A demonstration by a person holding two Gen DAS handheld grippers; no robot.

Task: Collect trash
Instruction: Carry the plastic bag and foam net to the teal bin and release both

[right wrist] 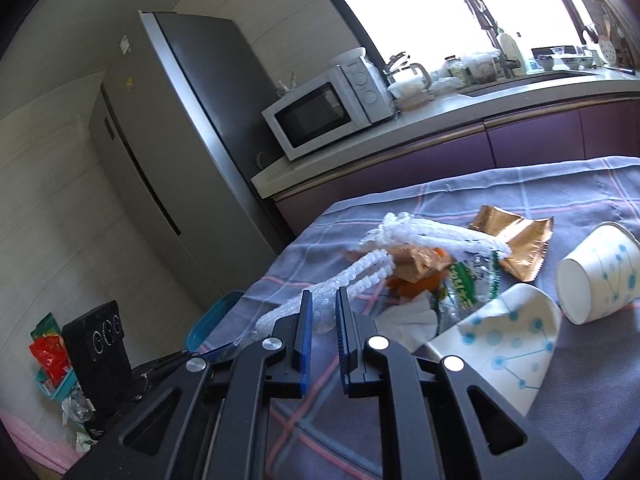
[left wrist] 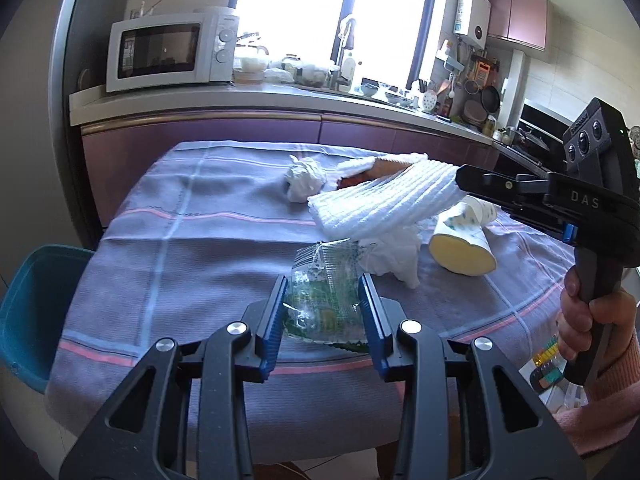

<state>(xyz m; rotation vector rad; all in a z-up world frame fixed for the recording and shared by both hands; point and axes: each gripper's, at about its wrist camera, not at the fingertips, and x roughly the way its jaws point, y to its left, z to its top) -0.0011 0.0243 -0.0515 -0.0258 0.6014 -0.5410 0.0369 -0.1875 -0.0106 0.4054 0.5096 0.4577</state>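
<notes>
- left gripper (left wrist: 323,312): jaws closed partway on a crinkly clear-green wrapper (left wrist: 320,300), near edge of table (left wrist: 168,240)
- right gripper (right wrist: 322,320): nearly shut, pinching ribbed white plastic sheet (right wrist: 360,276), lifted over the table's middle
- both look light, soft, slippery; pinch at an edge fold
- still on table: tissue wads (left wrist: 304,180), paper cups (right wrist: 600,272), gold wrapper (right wrist: 516,244)
- teal bin (left wrist: 36,312) left of table; striped cloth cover; kitchen counter, microwave (left wrist: 168,52) behind table

home kitchen, microwave (left wrist: 170,51), fridge (right wrist: 168,128), sink counter (left wrist: 280,98)
</notes>
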